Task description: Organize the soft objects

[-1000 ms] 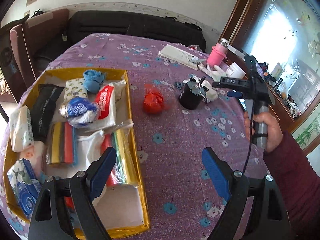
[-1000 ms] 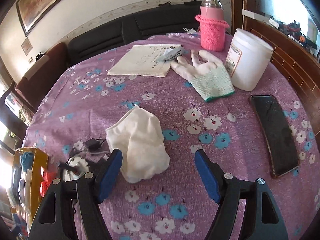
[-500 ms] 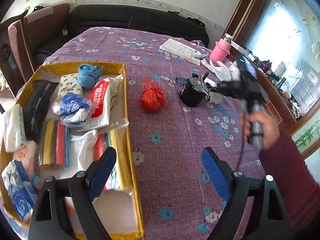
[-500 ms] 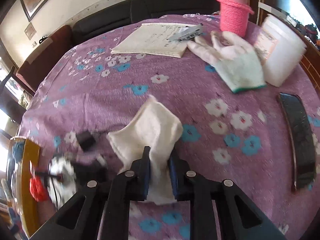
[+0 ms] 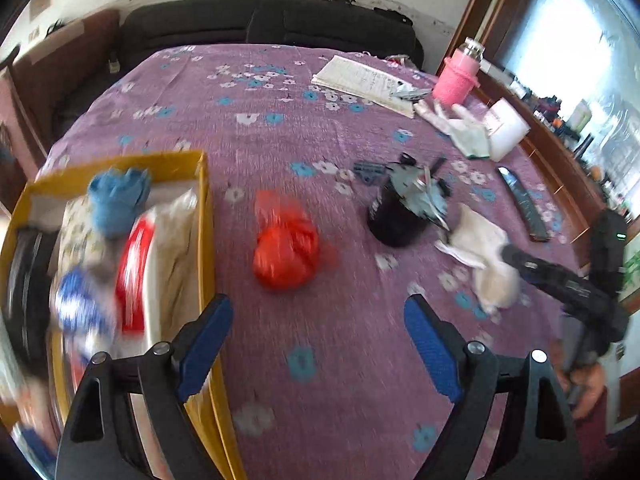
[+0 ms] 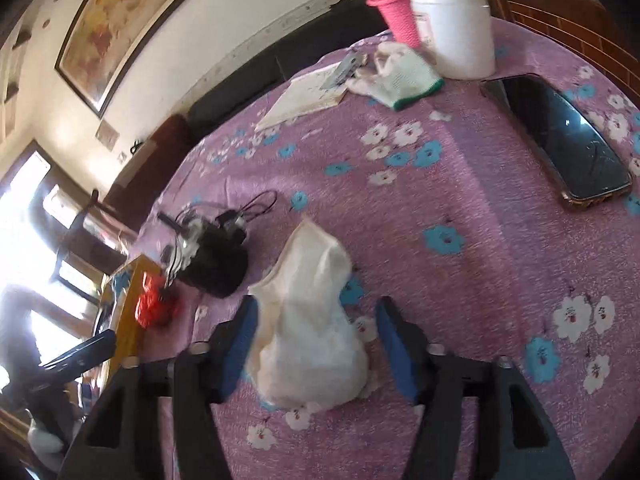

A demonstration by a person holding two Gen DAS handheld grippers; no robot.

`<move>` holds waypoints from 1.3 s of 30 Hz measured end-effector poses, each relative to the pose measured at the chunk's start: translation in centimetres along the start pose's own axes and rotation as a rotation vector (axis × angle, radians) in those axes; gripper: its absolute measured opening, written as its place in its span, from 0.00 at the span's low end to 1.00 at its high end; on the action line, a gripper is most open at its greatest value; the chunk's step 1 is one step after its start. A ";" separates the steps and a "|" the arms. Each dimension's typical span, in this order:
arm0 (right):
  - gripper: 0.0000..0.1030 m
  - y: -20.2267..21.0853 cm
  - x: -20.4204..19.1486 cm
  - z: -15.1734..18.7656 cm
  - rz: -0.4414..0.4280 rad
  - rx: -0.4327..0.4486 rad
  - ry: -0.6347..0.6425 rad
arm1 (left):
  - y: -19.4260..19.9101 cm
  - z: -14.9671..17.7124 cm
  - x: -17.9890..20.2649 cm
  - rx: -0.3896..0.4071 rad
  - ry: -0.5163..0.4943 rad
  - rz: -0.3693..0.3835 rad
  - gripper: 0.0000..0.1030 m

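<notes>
A crumpled white cloth (image 6: 312, 340) lies on the purple flowered tablecloth between the blue pads of my right gripper (image 6: 318, 312). Its jaws are opening, and the pads stand apart on either side of the cloth without pressing it. The same cloth (image 5: 480, 240) shows in the left wrist view, at the right. My left gripper (image 5: 318, 312) hangs open and empty over the cloth-covered table, beside the right wall of the yellow box (image 5: 204, 216). That box holds several soft packets and a blue knit item (image 5: 118, 196). A red plastic bag bundle (image 5: 286, 252) lies just ahead of the left gripper.
A black motor-like object (image 6: 216, 264) with wires sits left of the white cloth. Farther back are a white work glove (image 6: 400, 76), a notebook (image 6: 304, 96), a white jar (image 6: 456, 36) and a pink-sleeved bottle (image 6: 392, 12). A phone (image 6: 568, 140) lies at the right.
My right gripper closed on the white cloth half a second ago and now stands apart around it again, with its view tilted. My left gripper moved from over the box toward the red bag.
</notes>
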State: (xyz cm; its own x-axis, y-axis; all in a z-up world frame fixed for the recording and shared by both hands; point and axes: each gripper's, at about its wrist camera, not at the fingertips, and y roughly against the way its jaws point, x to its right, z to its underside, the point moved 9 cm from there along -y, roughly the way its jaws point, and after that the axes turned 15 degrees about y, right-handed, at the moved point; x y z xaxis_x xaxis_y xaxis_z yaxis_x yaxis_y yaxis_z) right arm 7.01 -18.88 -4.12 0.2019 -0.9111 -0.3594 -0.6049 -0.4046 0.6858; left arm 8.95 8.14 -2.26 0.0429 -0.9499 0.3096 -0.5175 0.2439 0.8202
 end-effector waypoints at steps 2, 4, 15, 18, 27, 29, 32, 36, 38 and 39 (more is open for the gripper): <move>0.70 0.2 0.4 0.0 -0.012 0.005 -0.003 | -1.6 -1.2 -0.1 0.006 -0.033 -0.054 0.84; 0.70 0.2 0.5 -0.1 -0.005 0.008 -0.007 | -3.0 -1.9 -0.1 -0.009 -0.047 -0.080 0.84; 0.80 -0.7 0.3 -1.0 -0.008 0.019 -0.012 | -6.3 -0.1 2.1 -0.087 -0.116 -0.146 0.36; 0.81 -0.7 0.2 -0.9 0.001 0.019 0.006 | -4.6 2.3 3.3 -0.081 -0.131 -0.116 0.36; 0.89 -1.0 -1.0 -0.4 0.040 0.002 0.094 | 0.1 10.5 4.5 -0.073 -0.133 -0.055 0.40; 0.91 -1.4 -1.4 -0.3 0.069 -0.017 0.126 | -0.2 11.1 4.2 -0.057 -0.130 -0.084 0.63; 0.91 -1.9 -1.9 -0.1 0.156 -0.068 0.183 | -0.4 11.6 3.8 -0.017 -0.134 -0.099 0.74; 0.91 -2.7 -2.9 0.2 0.228 -0.137 0.262 | -0.6 11.7 4.0 0.005 -0.161 -0.099 0.82; 0.91 -3.2 -3.1 0.2 0.248 -0.164 0.285 | -0.6 11.7 3.9 0.001 -0.154 -0.085 0.85; 0.91 -3.5 -3.2 0.1 0.260 -0.177 0.294 | -0.6 11.7 4.0 -0.002 -0.153 -0.076 0.86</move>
State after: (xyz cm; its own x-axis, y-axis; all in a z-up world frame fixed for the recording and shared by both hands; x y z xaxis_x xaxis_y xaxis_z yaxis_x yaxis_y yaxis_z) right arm 8.41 -14.51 -5.46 0.2863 -0.9580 0.0176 -0.5280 -0.1424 0.8372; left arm -0.53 1.94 -7.18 -0.0490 -0.9843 0.1698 -0.5162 0.1705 0.8393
